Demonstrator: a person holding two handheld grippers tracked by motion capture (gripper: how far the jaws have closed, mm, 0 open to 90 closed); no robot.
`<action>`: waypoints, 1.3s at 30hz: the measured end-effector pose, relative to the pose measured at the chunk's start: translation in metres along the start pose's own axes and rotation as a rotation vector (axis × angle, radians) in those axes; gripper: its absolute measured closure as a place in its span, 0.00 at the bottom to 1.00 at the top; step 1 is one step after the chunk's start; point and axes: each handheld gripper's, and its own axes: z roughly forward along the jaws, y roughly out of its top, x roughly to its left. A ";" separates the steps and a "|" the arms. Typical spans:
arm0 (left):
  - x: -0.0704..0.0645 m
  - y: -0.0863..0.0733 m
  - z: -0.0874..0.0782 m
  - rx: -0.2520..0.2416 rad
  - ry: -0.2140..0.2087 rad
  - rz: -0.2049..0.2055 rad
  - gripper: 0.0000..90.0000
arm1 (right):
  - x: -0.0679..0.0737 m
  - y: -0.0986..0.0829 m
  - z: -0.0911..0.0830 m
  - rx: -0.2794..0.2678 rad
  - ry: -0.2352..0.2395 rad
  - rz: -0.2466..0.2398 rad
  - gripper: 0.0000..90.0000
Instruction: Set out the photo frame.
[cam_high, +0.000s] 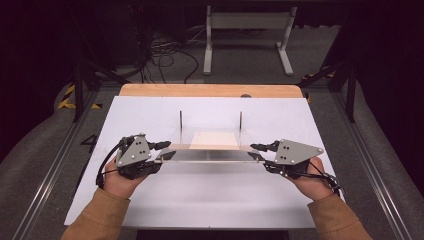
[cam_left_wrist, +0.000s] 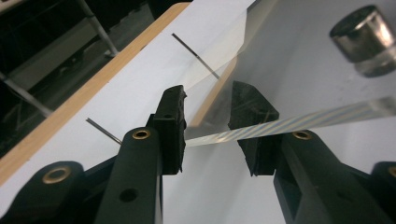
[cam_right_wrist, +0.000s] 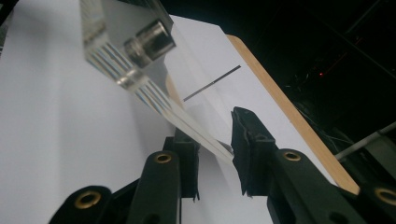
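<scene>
Two grippers share one load: a clear acrylic panel (cam_high: 210, 156) held level between them, each at one end, so that the long sheet neither sags nor twists. We judge that it hangs just above the white sheet (cam_high: 150, 200) covering the bench (cam_high: 210, 90), though how far it is lifted we cannot tell.

In the left gripper view the panel's bright edge (cam_left_wrist: 280, 125) runs across between our fingers (cam_left_wrist: 170, 128). One finger touches the edge, while the other stands a little off it on the far side, so we cannot tell whether the left gripper (cam_high: 161, 150) truly clamps the panel or merely brackets it. In the right gripper view the panel's corner comes down between the fingers (cam_right_wrist: 247, 149) and a visible gap remains beside it, so we read the right gripper (cam_high: 260, 152) as parted around the corner, not pressed on it.

A metal stud (cam_left_wrist: 366, 39) is set in the panel, beyond the left fingers; another stud (cam_right_wrist: 149, 41) sits in the thick edge ahead of the right fingers. Taking the panel by its ends keeps our fingers away from these fittings.

Beyond the fingers, two thin metal pins (cam_high: 181, 122) rise from the sheet with a pale wooden board (cam_high: 214, 140) between them. We judge that they guide where the panel belongs.
</scene>
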 end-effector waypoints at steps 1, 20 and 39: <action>0.000 0.000 0.000 0.000 0.004 0.006 0.72 | 0.001 0.001 0.000 0.001 -0.007 -0.007 0.81; 0.016 0.036 -0.017 -0.071 0.109 0.062 0.76 | -0.016 0.029 -0.012 -0.080 -0.120 -0.054 0.84; 0.056 0.060 -0.024 -0.202 -0.090 -0.203 0.75 | -0.051 0.053 -0.031 -0.174 0.007 0.315 0.82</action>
